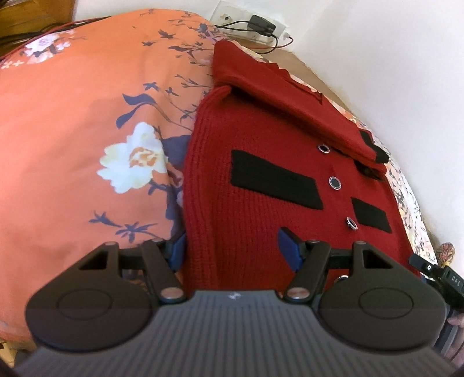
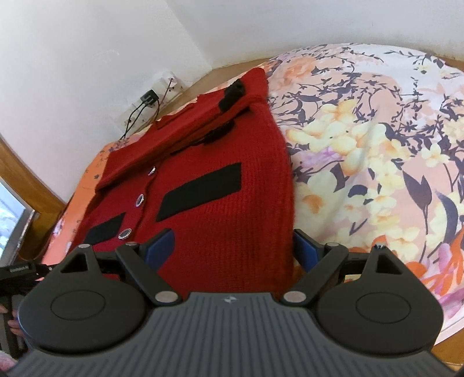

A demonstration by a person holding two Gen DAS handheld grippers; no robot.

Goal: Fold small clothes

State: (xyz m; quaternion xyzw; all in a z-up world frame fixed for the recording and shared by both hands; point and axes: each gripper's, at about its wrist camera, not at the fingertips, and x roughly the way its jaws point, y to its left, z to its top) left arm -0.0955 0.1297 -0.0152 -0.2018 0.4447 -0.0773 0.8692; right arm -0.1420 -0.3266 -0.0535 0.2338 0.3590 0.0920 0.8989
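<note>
A red knitted cardigan [image 1: 261, 203] [image 2: 226, 208] with black patches and round buttons lies flat on a floral bedsheet [image 1: 72, 130] [image 2: 377, 159]. One sleeve [image 1: 290, 101] [image 2: 185, 130] with a black cuff is folded across its upper part. My left gripper [image 1: 233, 249] is open over the near hem, its blue pads [image 1: 178, 249] either side of the cardigan's left edge. In the right wrist view my right gripper [image 2: 233, 246] is open too, with the cardigan's right edge and near hem between its pads [image 2: 306, 249]. Neither pad pair presses the knit.
A white wall runs behind the bed, carrying a socket strip with a black plug and cables [image 1: 258, 24] [image 2: 148, 97]. A wooden bed frame [image 2: 26, 177] and a screen [image 2: 11, 223] are at the left. A hand [image 2: 11, 322] holds the other gripper's handle.
</note>
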